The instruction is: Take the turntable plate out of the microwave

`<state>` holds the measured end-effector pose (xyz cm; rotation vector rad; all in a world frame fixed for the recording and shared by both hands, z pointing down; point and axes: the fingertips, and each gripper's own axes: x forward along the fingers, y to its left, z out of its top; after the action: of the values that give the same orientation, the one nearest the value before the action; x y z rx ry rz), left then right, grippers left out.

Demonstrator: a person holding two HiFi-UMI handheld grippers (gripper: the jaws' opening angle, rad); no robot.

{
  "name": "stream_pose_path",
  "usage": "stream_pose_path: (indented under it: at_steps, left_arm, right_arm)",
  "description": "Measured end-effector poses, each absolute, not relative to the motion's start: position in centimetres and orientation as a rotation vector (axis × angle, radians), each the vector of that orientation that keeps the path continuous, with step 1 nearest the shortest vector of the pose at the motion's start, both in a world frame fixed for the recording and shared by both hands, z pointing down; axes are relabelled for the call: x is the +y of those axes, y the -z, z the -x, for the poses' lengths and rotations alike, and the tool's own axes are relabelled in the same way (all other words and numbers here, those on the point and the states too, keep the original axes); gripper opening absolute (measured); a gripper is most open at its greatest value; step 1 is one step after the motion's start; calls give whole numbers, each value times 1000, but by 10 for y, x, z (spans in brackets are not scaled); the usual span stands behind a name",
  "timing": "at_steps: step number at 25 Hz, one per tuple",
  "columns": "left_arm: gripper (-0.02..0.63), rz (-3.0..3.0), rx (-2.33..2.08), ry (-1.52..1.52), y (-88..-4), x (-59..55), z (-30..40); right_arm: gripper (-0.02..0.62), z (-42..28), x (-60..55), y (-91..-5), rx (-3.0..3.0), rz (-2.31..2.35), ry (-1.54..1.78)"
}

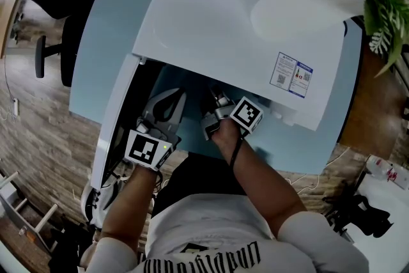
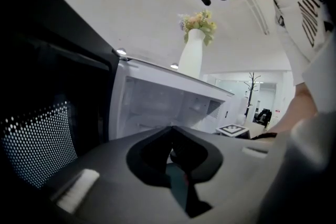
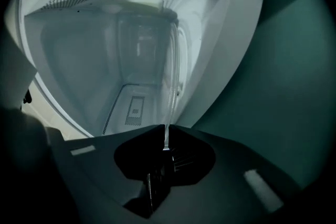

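**A:** What did the head view give you?

**B:** The boxy white microwave point(image 1: 211, 29) stood on the pale blue table point(image 1: 115, 22). Its white-edged door point(image 1: 112, 150) hung open on its left side. Both tools reached into the microwave's mouth. The left gripper point(image 1: 171, 102) was on the door side and the right gripper point(image 1: 216, 105) was just beside it, nearer the middle. The microwave's top hid the plate from that view.

**A:** And the left gripper view?

**B:** Its jaws were clenched together with nothing between them. Beyond them the door's dark, dotted-mesh inner face lay to the left of the microwave's cavity. A tall white vase of flowers point(image 2: 192, 57) stood on the microwave's roof.

**A:** The right gripper view?

**B:** There the clear round glass turntable plate point(image 3: 172, 86) showed edge-on inside the microwave's cavity. Its near rim was pinched between the jaws. It looked thin and see-through, with light catching along its edge. I couldn't tell whether it had left the cavity floor.

**A:** How would it handle?

**B:** I judged it stiff, slick and breakable, and rather heavy for a pinch at one edge. The rim was the only place to take hold. Held at one side alone it might droop or slip, so drawing it out level and slowly seemed wise. The free left gripper could support the far rim.
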<state>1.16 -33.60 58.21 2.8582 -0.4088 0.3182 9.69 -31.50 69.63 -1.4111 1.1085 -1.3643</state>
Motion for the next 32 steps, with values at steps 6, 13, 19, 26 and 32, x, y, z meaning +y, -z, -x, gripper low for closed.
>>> stream_pose_path:
  at_steps: [6,13,19,26,32]
  left_arm:
    - [49,-2812,-387,-329,-581,-329,-13]
    - [49,-2842,-423,-344,-591,-333,-5]
    - [51,-2772,-438,-289,-597,-333,-1]
    - [51,-2718,-421,-296,-608,-328,2]
    - [52,-2644,-416,-288,-620,-324,5]
  right_arm:
    - [20,-98,-316,-694,1089,1401,1342]
    - [17,-96,-310,-694,1078,1410,1347]
    - [15,-89,-299,-694,1073,1405,1352]
    - [14,-91,-285,-695,1068,1443,1360]
    - [12,-95,-282,-688,1098,1439,1337]
